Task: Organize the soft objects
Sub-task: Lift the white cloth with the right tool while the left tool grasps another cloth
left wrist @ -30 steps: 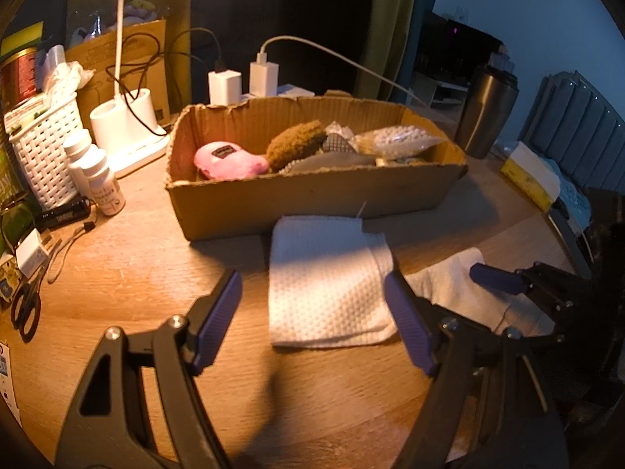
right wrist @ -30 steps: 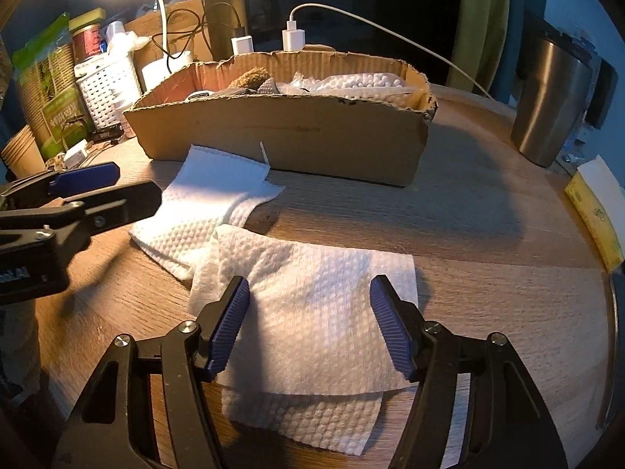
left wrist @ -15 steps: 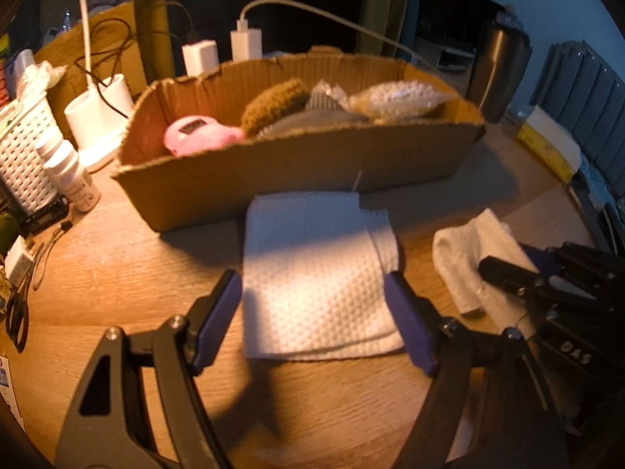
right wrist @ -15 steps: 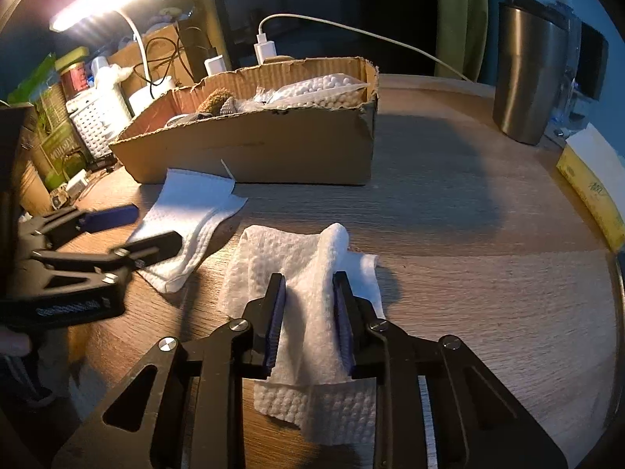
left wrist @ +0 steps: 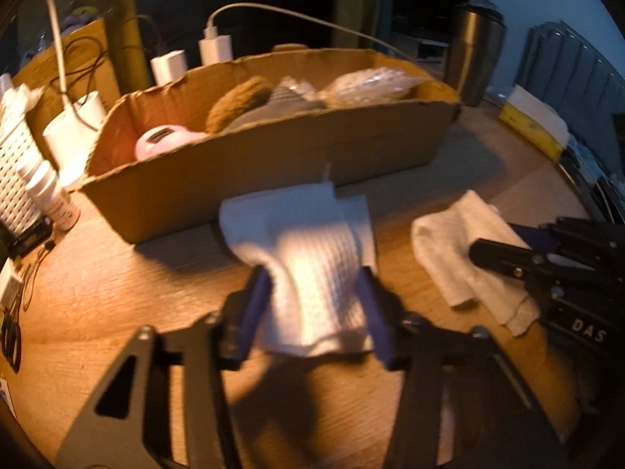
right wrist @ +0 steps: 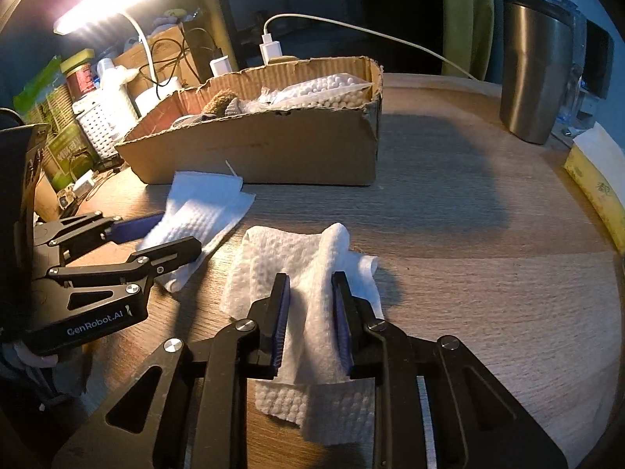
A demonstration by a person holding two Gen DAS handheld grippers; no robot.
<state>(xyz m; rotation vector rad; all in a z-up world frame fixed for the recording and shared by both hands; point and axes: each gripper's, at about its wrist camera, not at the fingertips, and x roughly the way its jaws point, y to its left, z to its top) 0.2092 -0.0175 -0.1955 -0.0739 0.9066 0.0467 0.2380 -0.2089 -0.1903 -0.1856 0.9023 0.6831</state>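
Two white embossed paper towels lie on the wooden table in front of a cardboard box (left wrist: 273, 164) (right wrist: 273, 148). My left gripper (left wrist: 312, 305) is closing on the left towel (left wrist: 308, 258), which bunches between the blue pads; it also shows in the right wrist view (right wrist: 199, 211). My right gripper (right wrist: 310, 320) is shut on the right towel (right wrist: 308, 262), pinching a raised fold; this towel shows in the left wrist view (left wrist: 449, 242). The box holds a pink item (left wrist: 164, 144), a brown fuzzy item (left wrist: 238, 101) and a bag of white beads (right wrist: 328, 90).
A steel tumbler (right wrist: 539, 70) stands at the right rear. A yellow tissue pack (right wrist: 597, 179) lies at the table's right edge. A white basket (left wrist: 15, 172), small bottles (left wrist: 54, 195), chargers (left wrist: 215, 47) and cables crowd the left and back.
My left gripper has narrowed from wide open onto the left towel, bunching it. My right gripper went from open to shut on the right towel, which is pulled up into a fold.
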